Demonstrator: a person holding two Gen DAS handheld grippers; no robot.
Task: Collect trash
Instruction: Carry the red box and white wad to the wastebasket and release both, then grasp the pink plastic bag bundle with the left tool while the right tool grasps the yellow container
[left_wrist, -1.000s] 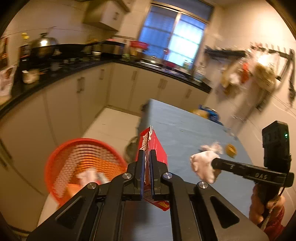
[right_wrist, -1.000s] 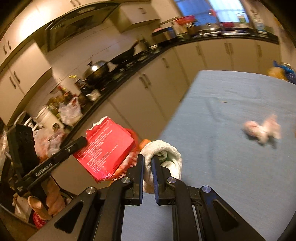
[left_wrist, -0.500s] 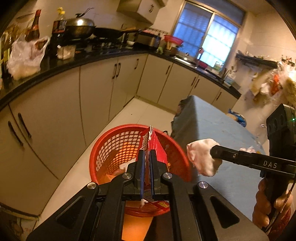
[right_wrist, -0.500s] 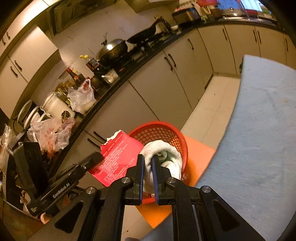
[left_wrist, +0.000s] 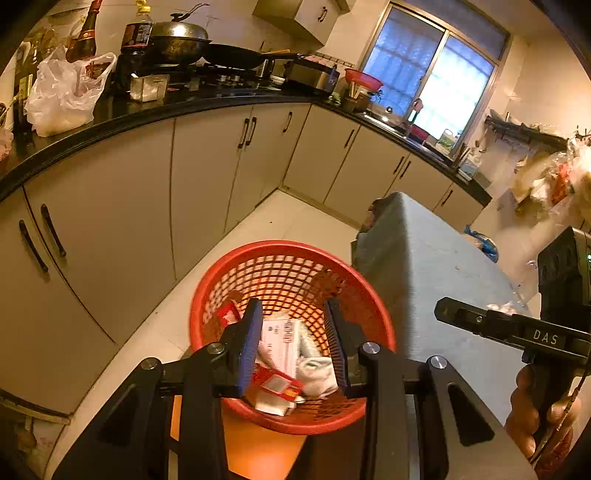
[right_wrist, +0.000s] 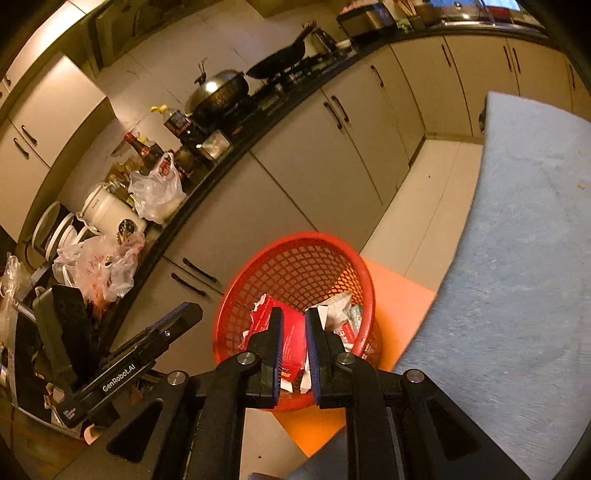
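Red mesh basket (left_wrist: 291, 280), round, upright on floor beside tabletop (left_wrist: 436, 280) edge, over orange mat (right_wrist: 399, 299). Inside: torn red carton (right_wrist: 291, 328) tilted against wall, white printed box (left_wrist: 282, 341), crumpled white wad (left_wrist: 317, 374), small red-and-white packet (left_wrist: 277, 386). All loose, jumbled, overlapping.

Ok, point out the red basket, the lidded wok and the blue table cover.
red basket (left_wrist: 284, 258): left wrist view, far mesh wall.
lidded wok (right_wrist: 218, 88): right wrist view, shiny lid.
blue table cover (right_wrist: 517, 229): right wrist view, bare cloth.
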